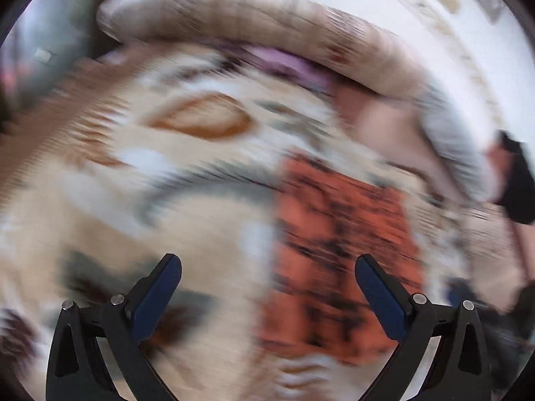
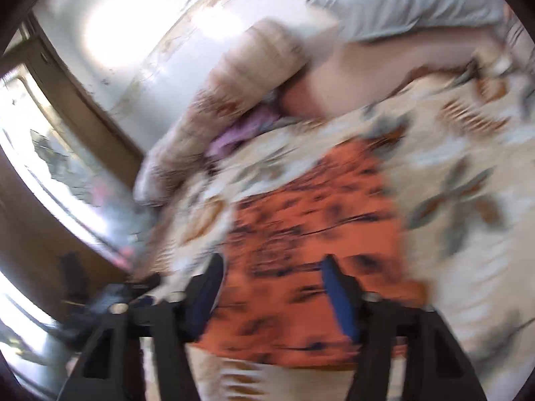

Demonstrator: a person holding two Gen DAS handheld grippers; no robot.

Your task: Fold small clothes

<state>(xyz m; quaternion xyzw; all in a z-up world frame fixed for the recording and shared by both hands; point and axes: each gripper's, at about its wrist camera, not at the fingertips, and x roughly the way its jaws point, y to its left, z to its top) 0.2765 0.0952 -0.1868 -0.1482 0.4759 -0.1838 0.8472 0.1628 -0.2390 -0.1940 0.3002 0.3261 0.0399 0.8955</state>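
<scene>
An orange garment with dark print point(image 1: 341, 244) lies flat on a cream floral bedspread point(image 1: 100, 200). Both views are motion-blurred. My left gripper point(image 1: 267, 274) is open and empty, above the garment's left edge. In the right wrist view the same orange garment point(image 2: 311, 240) lies on the bedspread point(image 2: 468, 234). My right gripper point(image 2: 272, 277) is open and empty, hovering over the garment's near part.
A rolled beige patterned blanket point(image 1: 234, 13) with a purple cloth point(image 1: 287, 63) under it lies at the far end of the bed; both also show in the right wrist view, blanket point(image 2: 234, 93). A grey pillow point(image 2: 408, 6) lies far right. A window point(image 2: 40, 153) is at left.
</scene>
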